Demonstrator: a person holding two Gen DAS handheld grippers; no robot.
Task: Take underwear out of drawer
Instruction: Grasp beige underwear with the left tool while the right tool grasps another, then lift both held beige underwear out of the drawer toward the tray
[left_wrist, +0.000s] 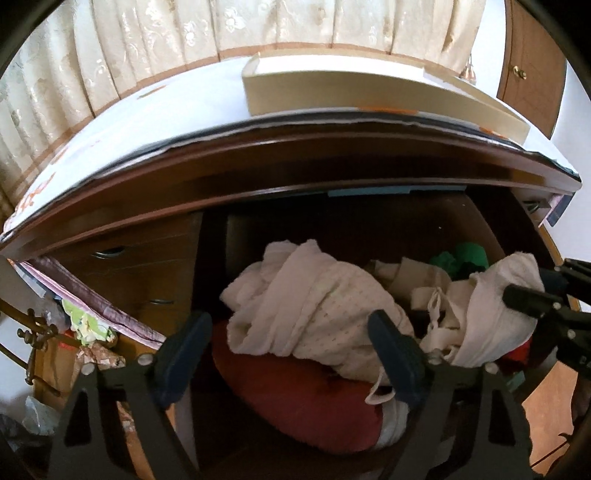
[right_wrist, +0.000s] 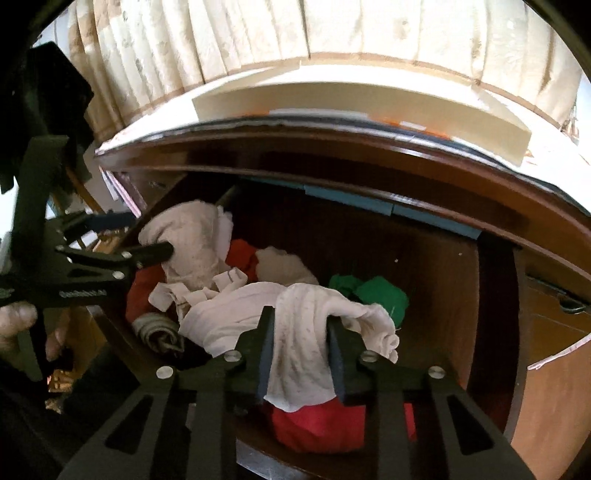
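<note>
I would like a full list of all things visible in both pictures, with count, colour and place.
drawer: one, dark brown wood, pulled open under the dresser top
white garments: several, cream, piled in the drawer
red cloth: at least one, under the white pile
green cloth: one, near the drawer back
box: one, cream, on the dresser top
curtain: cream, behind
left gripper: black, jaws open over the pile
right gripper: black, shut on a white garment
hand: one, holding the left gripper
</note>
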